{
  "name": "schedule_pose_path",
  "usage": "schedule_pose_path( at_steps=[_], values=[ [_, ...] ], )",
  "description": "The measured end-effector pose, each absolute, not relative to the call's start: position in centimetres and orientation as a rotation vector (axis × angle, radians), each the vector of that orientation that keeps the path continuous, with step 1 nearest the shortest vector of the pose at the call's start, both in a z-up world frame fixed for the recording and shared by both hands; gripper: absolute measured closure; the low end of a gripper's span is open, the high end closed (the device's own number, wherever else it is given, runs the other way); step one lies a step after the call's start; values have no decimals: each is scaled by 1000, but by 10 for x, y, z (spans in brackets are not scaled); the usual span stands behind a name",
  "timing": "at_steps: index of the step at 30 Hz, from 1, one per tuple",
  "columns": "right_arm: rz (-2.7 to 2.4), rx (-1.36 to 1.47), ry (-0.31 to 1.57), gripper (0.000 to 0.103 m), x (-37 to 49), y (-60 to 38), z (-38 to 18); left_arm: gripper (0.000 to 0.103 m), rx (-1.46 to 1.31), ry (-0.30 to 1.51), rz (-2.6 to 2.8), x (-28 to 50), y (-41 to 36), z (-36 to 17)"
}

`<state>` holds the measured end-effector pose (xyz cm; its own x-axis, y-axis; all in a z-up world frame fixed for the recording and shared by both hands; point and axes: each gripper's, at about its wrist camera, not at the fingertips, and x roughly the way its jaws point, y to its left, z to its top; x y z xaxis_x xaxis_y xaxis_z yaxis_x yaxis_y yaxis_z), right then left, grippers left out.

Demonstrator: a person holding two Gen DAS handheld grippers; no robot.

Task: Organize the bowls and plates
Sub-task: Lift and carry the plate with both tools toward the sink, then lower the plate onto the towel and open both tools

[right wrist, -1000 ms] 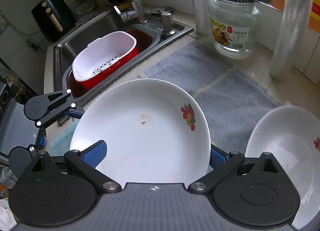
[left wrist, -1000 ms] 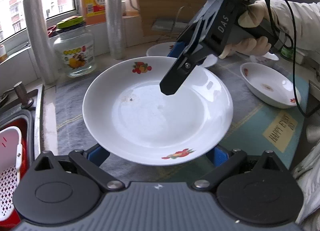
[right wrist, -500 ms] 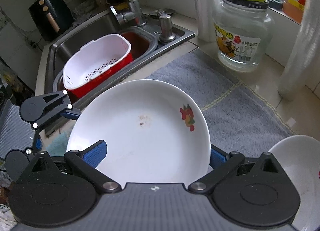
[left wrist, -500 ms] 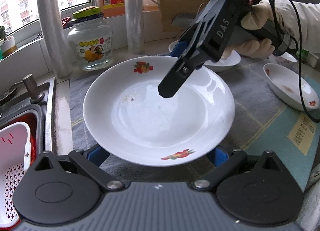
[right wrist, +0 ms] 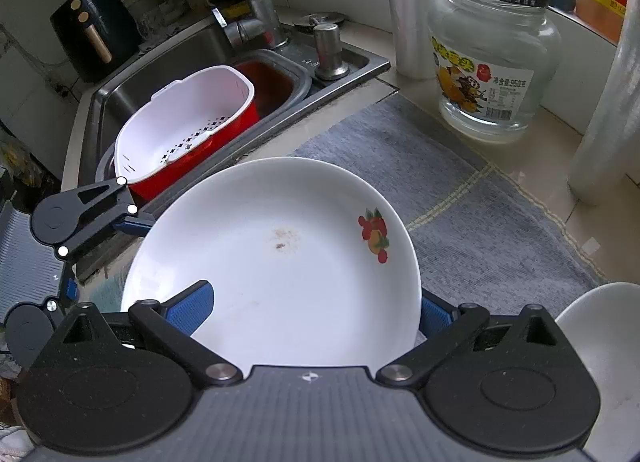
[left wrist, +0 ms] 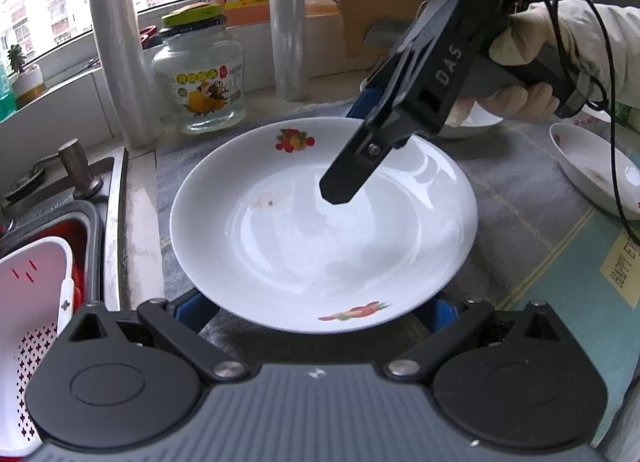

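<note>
plate (left wrist: 320,230): white with fruit print, a small brown smudge inside
left gripper (left wrist: 316,312): spread wide, gripping plate's near rim
right gripper (right wrist: 316,308): wide too, gripping the far rim
mat (right wrist: 460,198): grey, underneath

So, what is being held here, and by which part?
The white round fruit-patterned ceramic plate, at opposite rim edges: right gripper has one finger over its inside, left gripper has fingers under the near rim. Whether pads pinch is unclear.
</note>
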<state>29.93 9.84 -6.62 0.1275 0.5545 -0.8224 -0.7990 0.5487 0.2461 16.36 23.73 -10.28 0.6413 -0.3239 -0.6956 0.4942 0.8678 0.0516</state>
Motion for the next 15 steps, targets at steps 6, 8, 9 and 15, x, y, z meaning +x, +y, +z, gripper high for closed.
schedule_pose_path(
  at_steps=[6, 8, 9, 15],
  values=[
    [987, -284, 1048, 0, 302, 100, -70, 3, 239, 740, -467, 166, 236, -105],
    [984, -285, 1051, 0, 303, 100, -71, 3, 241, 739, -467, 167, 236, -105],
    [983, -288, 1050, 0, 303, 101, -72, 3, 238, 741, -468, 167, 236, -106],
    [973, -308, 1046, 0, 302, 102, -77, 3, 247, 741, -468, 165, 236, -106]
  ],
)
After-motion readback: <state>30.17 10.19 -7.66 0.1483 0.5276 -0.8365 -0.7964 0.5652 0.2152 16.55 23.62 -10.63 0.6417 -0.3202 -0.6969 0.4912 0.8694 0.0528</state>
